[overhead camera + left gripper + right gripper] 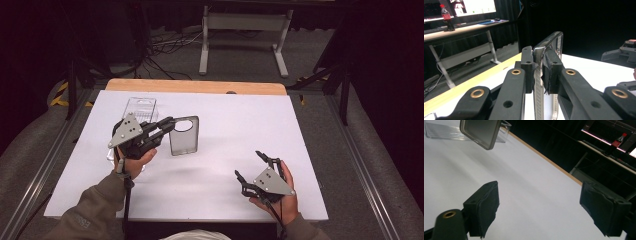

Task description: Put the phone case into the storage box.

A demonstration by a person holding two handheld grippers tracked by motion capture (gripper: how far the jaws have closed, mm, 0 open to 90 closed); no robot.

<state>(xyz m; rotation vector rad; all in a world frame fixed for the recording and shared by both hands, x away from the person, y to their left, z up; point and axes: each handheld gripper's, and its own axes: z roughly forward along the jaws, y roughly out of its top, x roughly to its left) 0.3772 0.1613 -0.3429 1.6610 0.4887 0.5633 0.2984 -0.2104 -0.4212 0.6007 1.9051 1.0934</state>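
Observation:
A smoky clear phone case (184, 137) with a round camera hole hangs just above the white table top (240, 125), left of centre. My left gripper (169, 121) is shut on its upper left edge. In the left gripper view the case's rim (547, 47) stands edge-on, pinched between both pads (527, 67). My right gripper (248, 164) rests near the front right of the table, open, with nothing between its jaws. In the right gripper view the pads (484, 207) stand wide apart over bare table, and the case (480, 131) shows far off at top left.
A clear plastic package (140, 107) lies on the table behind and under my left hand; it shows too in the right gripper view (441, 131). A wooden strip (195, 86) edges the table's far side. Beyond are cables, a white desk frame (245, 30) and a cola bottle (446, 17).

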